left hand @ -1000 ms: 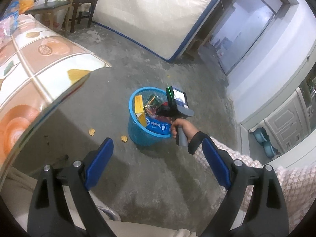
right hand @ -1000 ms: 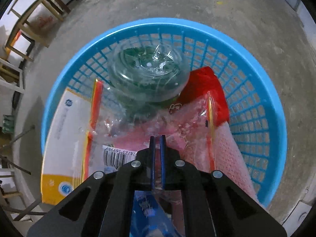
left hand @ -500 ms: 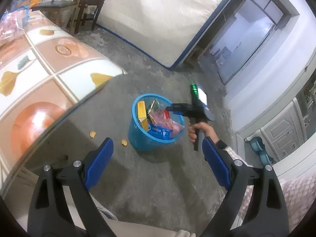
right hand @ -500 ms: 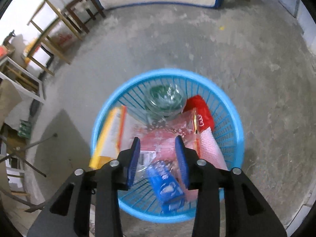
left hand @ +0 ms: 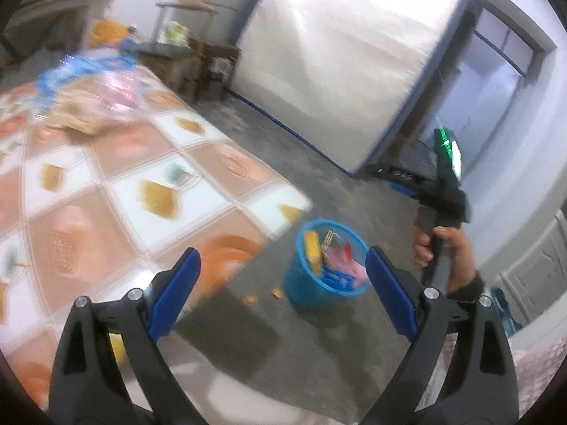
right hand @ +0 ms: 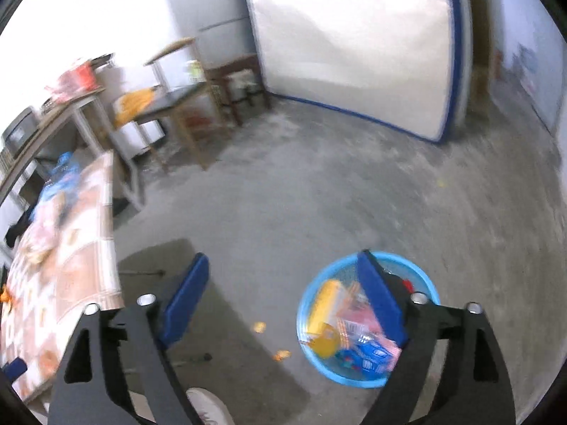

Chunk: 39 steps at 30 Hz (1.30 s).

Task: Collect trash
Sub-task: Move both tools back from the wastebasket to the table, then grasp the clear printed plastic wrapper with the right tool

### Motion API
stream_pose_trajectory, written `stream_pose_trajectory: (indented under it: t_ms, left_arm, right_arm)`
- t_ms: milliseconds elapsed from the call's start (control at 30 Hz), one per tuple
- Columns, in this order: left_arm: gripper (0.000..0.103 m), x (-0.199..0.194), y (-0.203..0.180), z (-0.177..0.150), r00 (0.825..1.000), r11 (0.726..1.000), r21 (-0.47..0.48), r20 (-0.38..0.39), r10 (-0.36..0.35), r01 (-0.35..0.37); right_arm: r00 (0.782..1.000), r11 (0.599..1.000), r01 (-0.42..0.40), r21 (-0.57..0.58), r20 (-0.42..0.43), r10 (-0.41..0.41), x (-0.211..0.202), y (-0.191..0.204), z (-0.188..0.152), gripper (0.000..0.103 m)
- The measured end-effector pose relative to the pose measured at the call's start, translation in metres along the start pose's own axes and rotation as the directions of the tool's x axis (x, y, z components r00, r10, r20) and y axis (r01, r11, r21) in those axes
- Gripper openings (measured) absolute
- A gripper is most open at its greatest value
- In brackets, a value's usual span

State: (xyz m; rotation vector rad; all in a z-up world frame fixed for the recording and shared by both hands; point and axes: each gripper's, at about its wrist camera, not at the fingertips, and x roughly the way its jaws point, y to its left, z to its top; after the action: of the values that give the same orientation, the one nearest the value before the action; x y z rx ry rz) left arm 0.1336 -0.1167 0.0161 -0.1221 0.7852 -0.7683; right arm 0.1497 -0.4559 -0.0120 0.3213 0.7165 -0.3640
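Note:
A blue plastic basket (left hand: 301,288) stands on the concrete floor, filled with wrappers: a yellow pack, pink and blue bags. It also shows in the right wrist view (right hand: 312,350). My left gripper (left hand: 281,292) is open and empty, held above the table's near corner. My right gripper (right hand: 283,301) is open and empty, raised well above the basket; its body and my hand show in the left wrist view (left hand: 443,209). More trash, a pink bag (left hand: 113,95) and blue plastic (left hand: 71,71), lies at the far end of the table.
The table (left hand: 106,191) has a tiled orange-and-white cloth; it also shows at the left of the right wrist view (right hand: 71,276). Small orange scraps (left hand: 276,294) lie on the floor by the basket. A mattress (left hand: 340,56) leans on the wall. Wooden stools (right hand: 198,106) stand behind.
My right gripper opened, let the wrapper fall into the basket, and rose away from it. Both views swung up toward the table and room.

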Motion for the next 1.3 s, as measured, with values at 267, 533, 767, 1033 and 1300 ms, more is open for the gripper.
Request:
stream_pose_trajectory:
  t_ms: [267,533,767,1033,1300]
  left_arm:
    - [0.094,-0.054,0.069,0.012,0.978,0.978,-0.090,0.074,0.195,-0.189]
    - [0.094,-0.077,0.128,0.011,0.944,0.922,-0.245,0.063,0.322,-0.298]
    - [0.094,-0.096,0.159,0.011,0.916,0.883,-0.291,0.045,0.398,-0.369]
    - [0.094,-0.109,0.190,0.038,0.881,0.856,-0.226,-0.024,0.472,-0.465]
    - [0.094,-0.085,0.211,0.077,0.891,0.870,-0.192,-0.086,0.445,-0.453]
  right_arm:
    - [0.993,0.948,-0.116,-0.296,-0.010,0.118,-0.002,0.162,0.014,0.097]
    - [0.901,0.824,-0.433,-0.366,-0.207,0.381,0.015,0.274,0.036,0.097]
    - [0.841,0.816,-0.509,-0.273,-0.360,0.404,0.083,0.331,0.058,0.097]
    - [0.838,0.823,-0.493,-0.282,-0.409,0.362,0.122,0.355,0.051,0.086]
    - [0.779,0.814,-0.555,-0.170,-0.449,0.437,0.123,0.323,0.044,0.041]
